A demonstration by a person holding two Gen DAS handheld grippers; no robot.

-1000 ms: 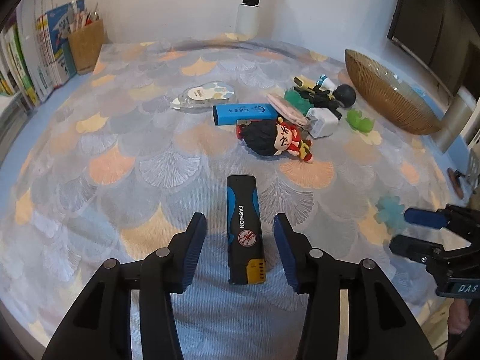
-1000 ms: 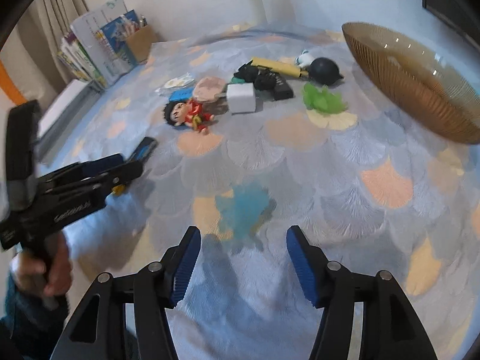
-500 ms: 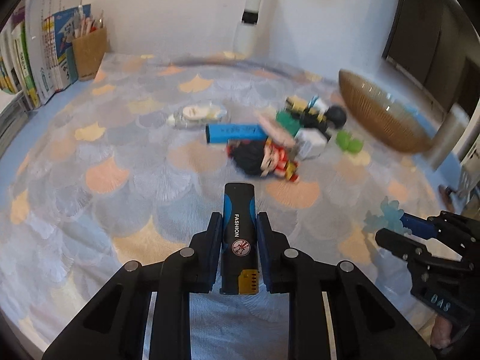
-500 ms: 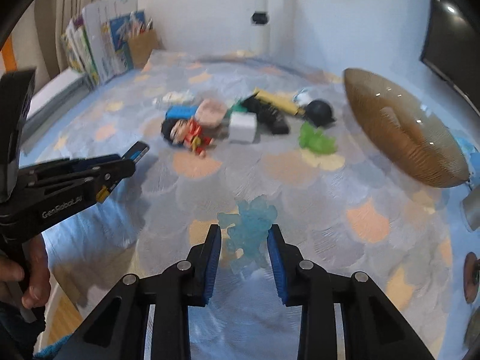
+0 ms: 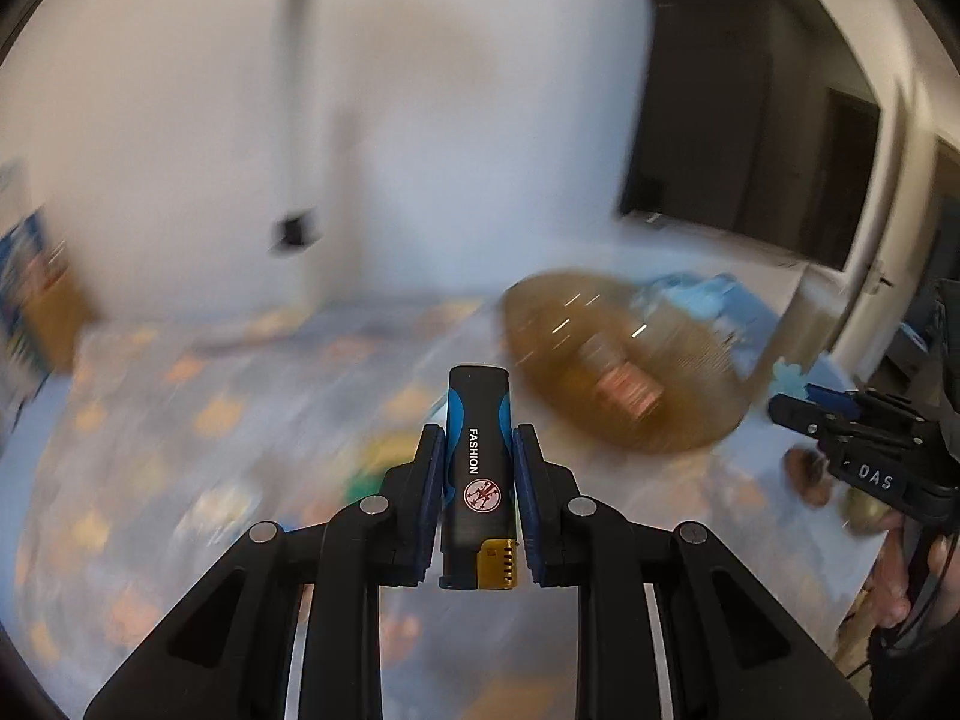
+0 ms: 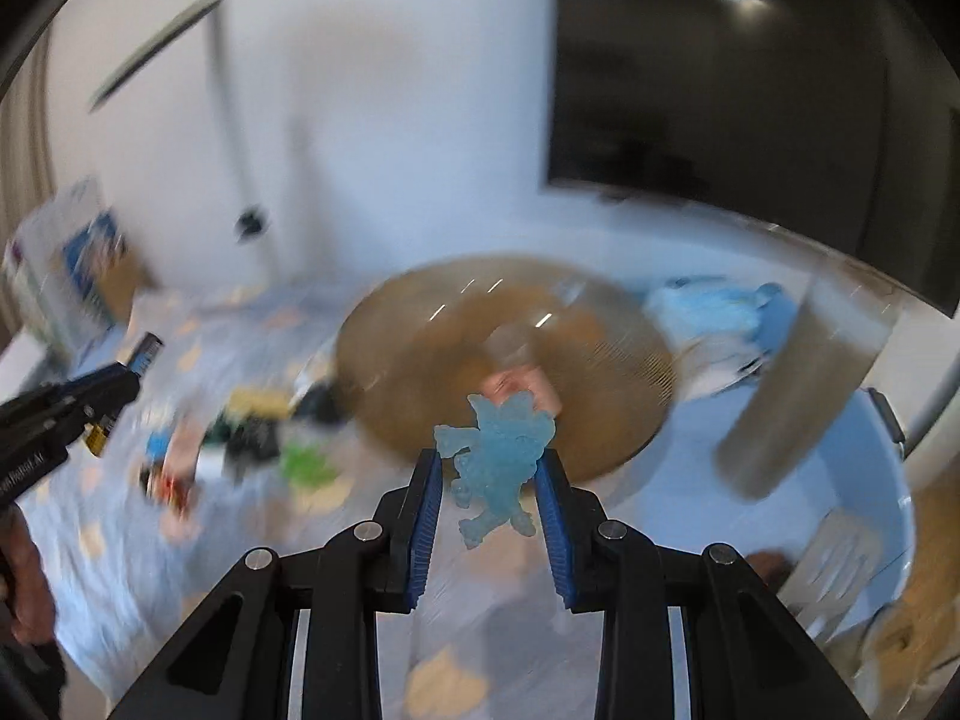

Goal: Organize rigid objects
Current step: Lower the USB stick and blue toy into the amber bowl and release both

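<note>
My left gripper (image 5: 478, 468) is shut on a black and blue lighter (image 5: 478, 474) marked FASHION and holds it in the air above the table. My right gripper (image 6: 493, 471) is shut on a translucent blue figure (image 6: 498, 468), also lifted. A brown glass bowl (image 6: 420, 324) lies ahead of both grippers, with a pinkish item inside; it also shows in the left wrist view (image 5: 540, 324). The right gripper (image 5: 807, 402) appears at the right of the left wrist view, the left gripper (image 6: 129, 375) at the left of the right wrist view.
Both views are blurred by motion. A heap of small toys (image 6: 252, 426) lies on the scale-patterned tablecloth (image 5: 180, 396) left of the bowl. Books and a box (image 6: 90, 264) stand at the far left. A grey post (image 6: 798, 384) and a blue bin rim (image 6: 894, 480) are at the right.
Both grippers have risen from the table with their objects and swung toward the bowl, which now sits close ahead. A second ago both were open around the lighter and the figure.
</note>
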